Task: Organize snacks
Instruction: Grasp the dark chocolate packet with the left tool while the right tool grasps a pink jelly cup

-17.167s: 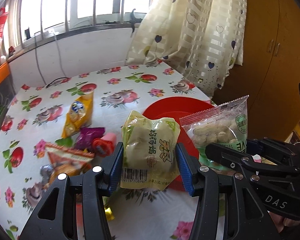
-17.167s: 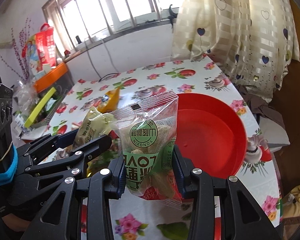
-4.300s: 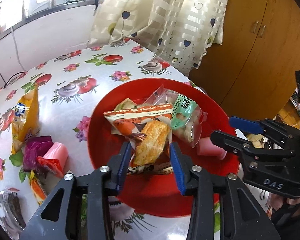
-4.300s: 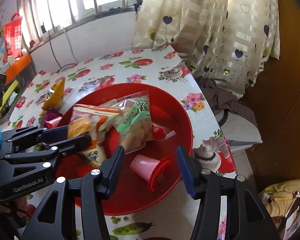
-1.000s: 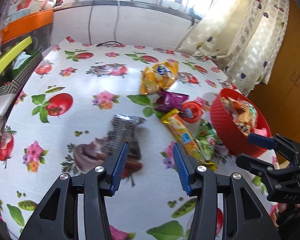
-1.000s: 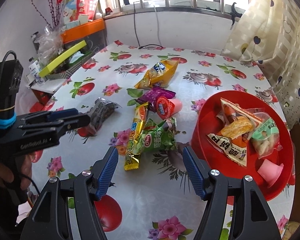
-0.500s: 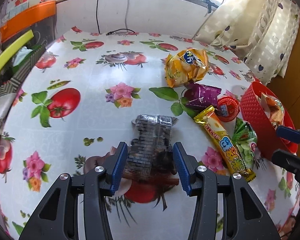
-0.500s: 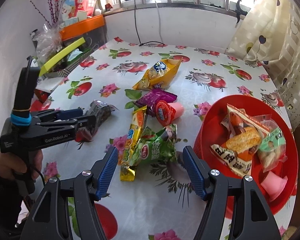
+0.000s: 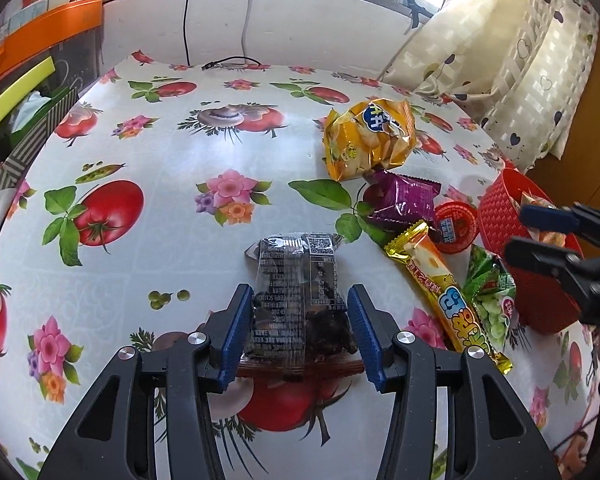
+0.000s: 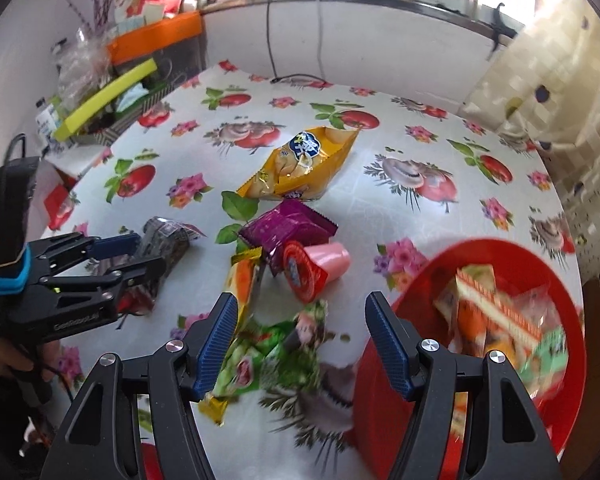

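My left gripper (image 9: 299,330) is open, its jaws on either side of a dark clear-wrapped snack packet (image 9: 298,296) that lies on the flowered tablecloth; it also shows in the right wrist view (image 10: 166,238). My right gripper (image 10: 298,346) is open and empty above a green snack bag (image 10: 278,354), beside the red basket (image 10: 384,400) that holds several packets. Loose on the table lie a yellow chip bag (image 9: 368,140), a purple packet (image 9: 404,200), a pink jelly cup (image 10: 314,266) and a long yellow bar (image 9: 446,284).
A shelf with an orange box (image 10: 156,36) and a yellow-green strip (image 10: 108,98) stands at the table's left edge. A black cable (image 9: 228,65) lies at the far edge below the window. A curtain (image 9: 500,48) hangs at the right.
My left gripper has moved forward and down so the dark packet now sits between its jaws. My right gripper has dropped closer to the green bag and the basket.
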Motion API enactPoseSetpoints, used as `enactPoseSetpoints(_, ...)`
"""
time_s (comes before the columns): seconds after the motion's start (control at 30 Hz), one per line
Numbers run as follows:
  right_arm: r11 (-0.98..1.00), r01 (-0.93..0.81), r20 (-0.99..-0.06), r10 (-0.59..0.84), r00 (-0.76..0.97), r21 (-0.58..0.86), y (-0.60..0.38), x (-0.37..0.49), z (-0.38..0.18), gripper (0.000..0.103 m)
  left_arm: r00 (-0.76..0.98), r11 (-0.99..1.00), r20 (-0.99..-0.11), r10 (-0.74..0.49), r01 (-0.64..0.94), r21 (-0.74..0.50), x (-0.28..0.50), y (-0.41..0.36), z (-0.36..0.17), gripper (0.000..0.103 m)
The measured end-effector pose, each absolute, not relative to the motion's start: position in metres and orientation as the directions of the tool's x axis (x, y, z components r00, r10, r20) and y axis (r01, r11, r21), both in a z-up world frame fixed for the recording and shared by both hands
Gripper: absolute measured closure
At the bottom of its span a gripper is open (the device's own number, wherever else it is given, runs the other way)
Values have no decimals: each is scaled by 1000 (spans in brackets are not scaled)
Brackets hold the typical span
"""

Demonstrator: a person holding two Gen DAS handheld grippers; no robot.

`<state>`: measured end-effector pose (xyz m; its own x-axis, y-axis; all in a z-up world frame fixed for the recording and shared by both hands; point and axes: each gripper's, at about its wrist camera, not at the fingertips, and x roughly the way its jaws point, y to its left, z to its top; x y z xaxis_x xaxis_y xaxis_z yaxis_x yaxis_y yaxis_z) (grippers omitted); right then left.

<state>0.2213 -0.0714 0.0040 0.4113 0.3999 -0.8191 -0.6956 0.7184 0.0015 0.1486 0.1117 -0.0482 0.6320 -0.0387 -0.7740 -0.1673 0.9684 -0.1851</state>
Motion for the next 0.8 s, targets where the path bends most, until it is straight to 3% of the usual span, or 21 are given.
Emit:
enactPoseSetpoints(0.7,619,-786,-946,244,214,-18,-28,287,-31,46,660,967,-749,-59,-150,-208,144,113,-52,56)
enactPoseSetpoints(0.8,609,-793,-948,256,186,9,-26,291,-32,56,661,965,-748,-66,-148,-215,144,114,-53,56)
